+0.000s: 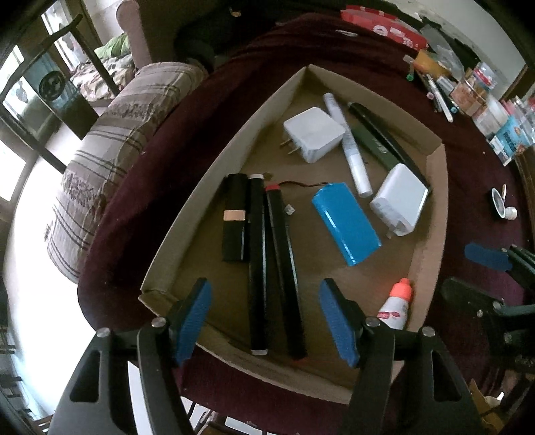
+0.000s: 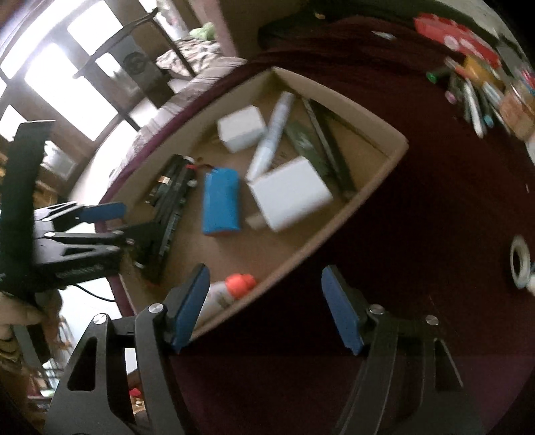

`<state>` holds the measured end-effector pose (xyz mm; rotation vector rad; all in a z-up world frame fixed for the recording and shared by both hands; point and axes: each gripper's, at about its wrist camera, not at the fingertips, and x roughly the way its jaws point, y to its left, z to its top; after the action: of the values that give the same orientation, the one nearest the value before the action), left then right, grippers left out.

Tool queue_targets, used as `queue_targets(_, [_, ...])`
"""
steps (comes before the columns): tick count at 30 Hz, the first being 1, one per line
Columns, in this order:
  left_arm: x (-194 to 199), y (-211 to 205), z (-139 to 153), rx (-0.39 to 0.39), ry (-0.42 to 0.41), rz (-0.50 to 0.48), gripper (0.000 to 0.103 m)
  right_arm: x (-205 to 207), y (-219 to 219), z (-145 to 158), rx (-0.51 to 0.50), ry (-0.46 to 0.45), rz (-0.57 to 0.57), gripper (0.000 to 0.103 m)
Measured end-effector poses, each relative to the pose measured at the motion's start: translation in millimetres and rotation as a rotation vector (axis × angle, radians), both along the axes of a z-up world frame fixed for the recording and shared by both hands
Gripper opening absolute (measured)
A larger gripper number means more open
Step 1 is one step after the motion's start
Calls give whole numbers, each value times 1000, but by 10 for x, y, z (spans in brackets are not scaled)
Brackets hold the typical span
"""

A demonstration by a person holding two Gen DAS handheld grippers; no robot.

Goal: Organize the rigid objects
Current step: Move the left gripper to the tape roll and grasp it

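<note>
A shallow cardboard box [image 1: 214, 157] [image 2: 367, 187] sits on a dark red cloth. In it lie two white chargers [image 1: 314, 134] [image 1: 399, 199], a blue battery pack [image 1: 346, 222] [image 2: 221, 204], a white marker [image 1: 347, 144] [image 2: 272, 130], a green-black case [image 1: 381, 140], three black sticks [image 1: 259, 264] and a small glue bottle with an orange cap [image 1: 396, 302] [image 2: 230, 289]. My left gripper [image 1: 265, 321] is open and empty above the box's near edge, over the black sticks. My right gripper [image 2: 264, 308] is open and empty over the box's near corner and the cloth.
Pens, markers, a red package [image 1: 384, 26] and small boxes crowd the table's far right edge [image 2: 474, 97]. A roll of tape [image 2: 520, 264] lies on the cloth at right. A plaid-covered couch [image 1: 110, 157] stands beyond the table's left edge.
</note>
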<state>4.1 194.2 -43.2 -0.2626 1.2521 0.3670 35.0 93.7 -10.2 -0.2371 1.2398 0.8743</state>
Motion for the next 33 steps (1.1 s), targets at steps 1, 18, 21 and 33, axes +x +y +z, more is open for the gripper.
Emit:
queue_targets(1, [4, -26, 10, 1, -1, -4, 68, 23, -75, -20, -2, 8, -18, 71])
queue_targets(18, [526, -1046, 299, -18, -67, -222, 70, 321, -1463, -253, -19, 90, -361, 73])
queue_targets(21, [762, -1371, 254, -43, -62, -290, 70, 318, -1740, -260, -32, 91, -413, 73])
queue_targets(33, [1746, -2673, -143, -37, -43, -595, 71, 205, -2722, -288, -32, 108, -609, 72])
